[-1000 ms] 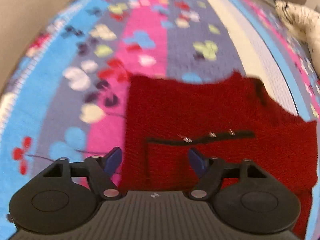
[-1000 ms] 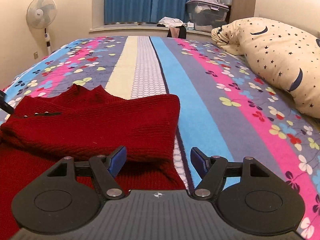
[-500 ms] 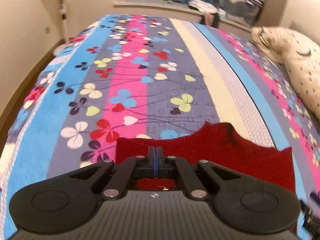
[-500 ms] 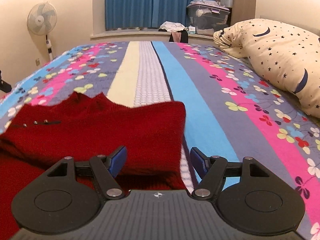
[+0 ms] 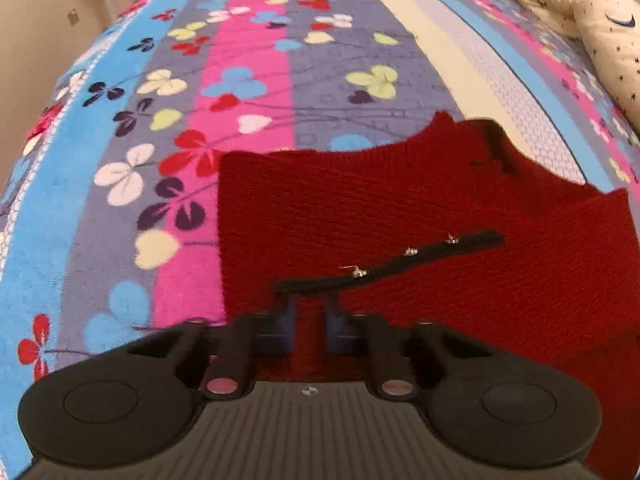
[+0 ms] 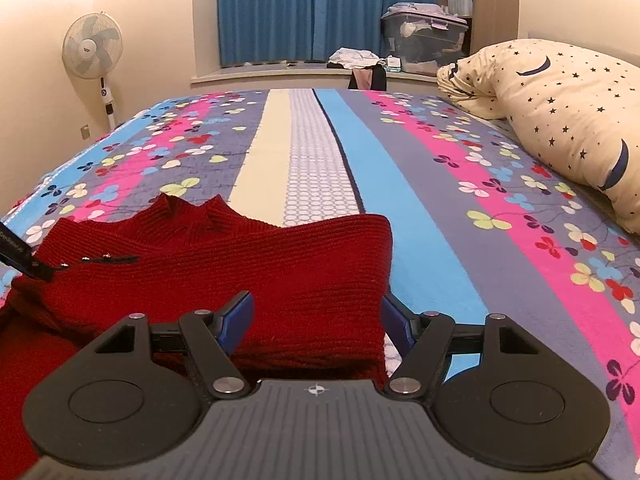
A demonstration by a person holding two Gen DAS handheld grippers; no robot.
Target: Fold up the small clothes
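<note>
A small red knit sweater lies on the striped flowered bedspread, both sleeves folded in over its body, a black cuff with small silver studs across its middle. My left gripper is low over the sweater's left part at the black cuff's end, jaws a narrow gap apart with red knit showing between them. In the right wrist view the sweater lies ahead with its folded right sleeve uppermost. My right gripper is open, its fingers astride the folded sleeve's near edge.
The bedspread stretches far ahead. A cream star-print pillow lies at the right. A standing fan, blue curtains, a window ledge with clothes and a storage box stand beyond the bed. The bed's left edge meets a wall.
My left gripper shut half a second ago, then came down over the black cuff with its jaws a little apart. My right gripper moved closer over the folded sleeve and stayed open.
</note>
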